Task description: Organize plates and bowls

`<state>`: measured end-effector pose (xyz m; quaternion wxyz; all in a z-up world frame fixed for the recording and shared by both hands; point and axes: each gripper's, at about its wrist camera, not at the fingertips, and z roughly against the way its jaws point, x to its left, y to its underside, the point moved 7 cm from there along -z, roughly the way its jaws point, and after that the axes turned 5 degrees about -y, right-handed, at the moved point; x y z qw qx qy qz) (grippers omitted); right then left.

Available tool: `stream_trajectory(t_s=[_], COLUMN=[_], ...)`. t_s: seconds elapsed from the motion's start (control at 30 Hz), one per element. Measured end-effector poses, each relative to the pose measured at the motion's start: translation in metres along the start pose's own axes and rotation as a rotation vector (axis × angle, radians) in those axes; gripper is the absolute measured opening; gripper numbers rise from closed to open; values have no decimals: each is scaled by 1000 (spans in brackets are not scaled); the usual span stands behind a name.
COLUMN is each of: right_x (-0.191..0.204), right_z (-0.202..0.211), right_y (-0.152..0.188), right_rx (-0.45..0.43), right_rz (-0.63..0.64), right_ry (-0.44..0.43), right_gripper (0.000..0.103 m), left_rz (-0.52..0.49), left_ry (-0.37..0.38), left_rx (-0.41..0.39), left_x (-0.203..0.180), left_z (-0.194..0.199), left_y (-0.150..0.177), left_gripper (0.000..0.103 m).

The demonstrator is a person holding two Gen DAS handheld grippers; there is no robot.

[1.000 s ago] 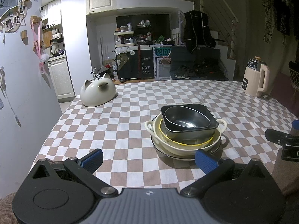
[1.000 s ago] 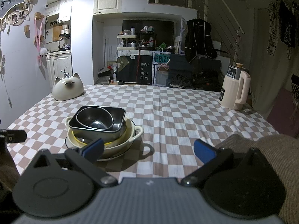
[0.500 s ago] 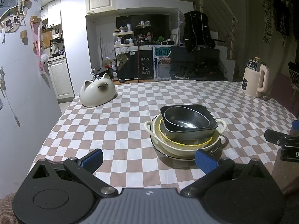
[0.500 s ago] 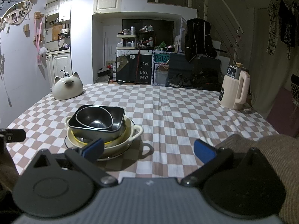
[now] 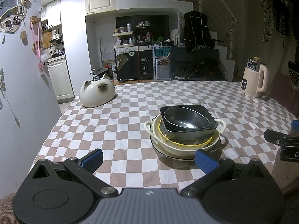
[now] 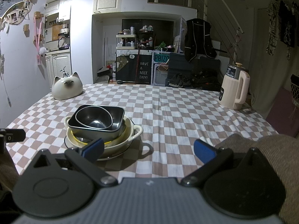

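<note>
The left gripper (image 5: 149, 158) fills the bottom of its frame, its blue ribbed fingertips (image 5: 94, 158) spread wide apart and holding nothing, level above the near edge of the checkered tablecloth (image 5: 119, 123). The right gripper (image 6: 149, 150) sits the same way in its own view, pads (image 6: 203, 150) equally parted and empty, with a ribbed brown sleeve (image 6: 276, 149) at the lower right. Just beyond the left gripper, right of centre, stands the nested stack: a round dark metal bowl (image 5: 185, 118) inside a dark rounded-square bowl (image 5: 209, 116), inside a yellow-rimmed dish (image 5: 186, 144), inside a glossy cream two-handled bowl (image 5: 149, 127), all on a dark-rimmed plate (image 5: 162, 153). In the right view the stack lies lower left, partly behind the left fingertip. A glazed cat-shaped ceramic (image 5: 97, 93) sits at the table's far left, a ridged cream kettle (image 5: 255, 79) far right.
</note>
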<state>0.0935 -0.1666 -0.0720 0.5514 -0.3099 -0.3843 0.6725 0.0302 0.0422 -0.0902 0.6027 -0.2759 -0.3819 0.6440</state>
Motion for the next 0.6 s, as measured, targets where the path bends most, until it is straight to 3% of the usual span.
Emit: stream_trajectory(t_s=[0.6], right_x=[0], right_z=[0], right_y=[0], right_rx=[1], right_rz=[-1], right_ry=[0], right_gripper=[103], left_rz=[5], left_ry=[0], left_rx=[6], left_x=[-6], left_z=[-2], left_y=[0], left_gripper=[103])
